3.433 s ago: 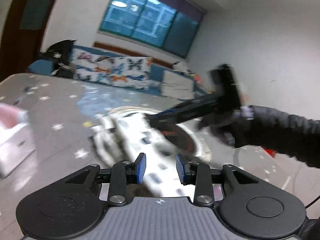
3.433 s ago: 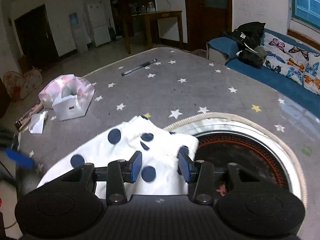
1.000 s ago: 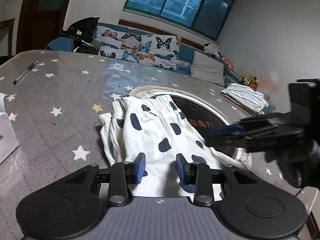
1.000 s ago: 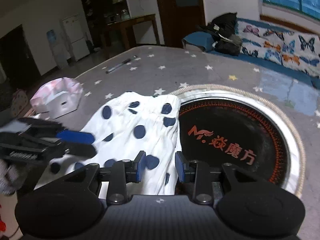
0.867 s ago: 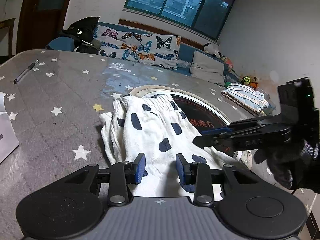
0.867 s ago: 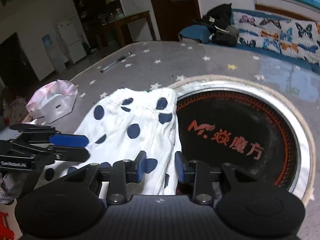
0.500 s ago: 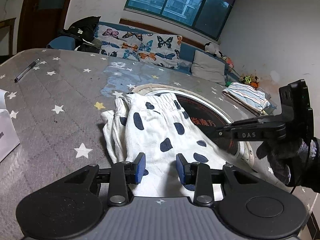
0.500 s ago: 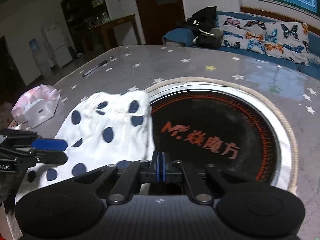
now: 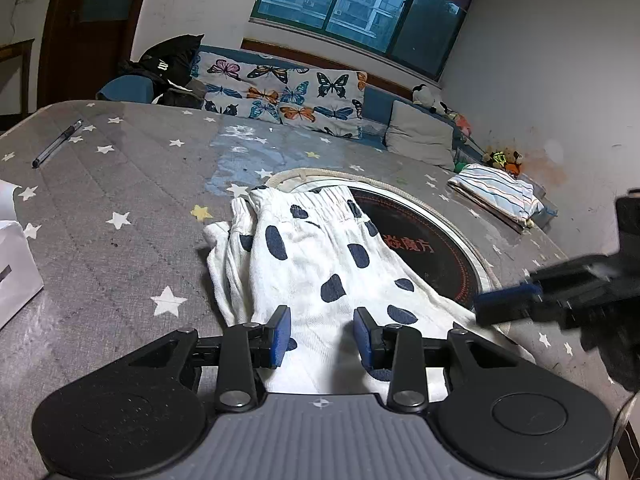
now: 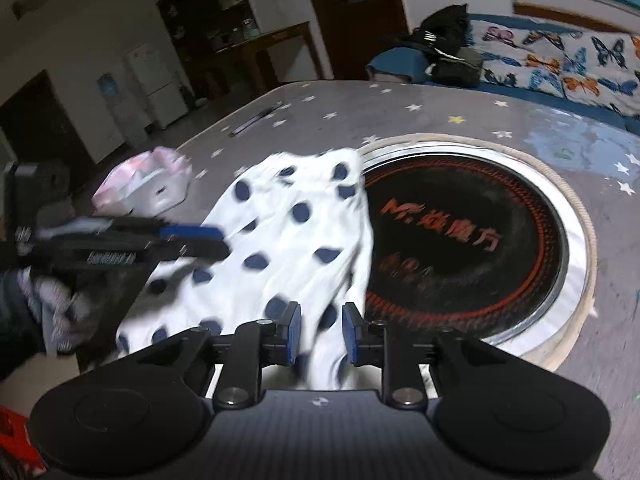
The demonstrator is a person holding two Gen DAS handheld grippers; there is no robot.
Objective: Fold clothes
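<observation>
Now your left gripper (image 9: 322,334) has its blue-padded fingers apart, and the near end of the white cotton shorts with dark blue dots (image 9: 320,256) lies between and under them. The shorts lie flat on the grey table cover with white stars (image 9: 120,184), their gathered waistband (image 9: 316,198) at the far end. The right side of the shorts covers part of the round black hotplate with red letters (image 9: 432,248), which is set in the table inside a silver ring.

Your right gripper (image 10: 318,334) also has its fingers apart, with a narrower gap, and a fold of the dotted cloth hangs between them; this view is blurred, so you cannot tell if the pads touch the cloth. In the left wrist view the right gripper shows at the right edge, near the right border of the shorts.

A black pen (image 9: 58,143) lies far left on the table, and a white box (image 9: 16,272) stands at the left edge.
</observation>
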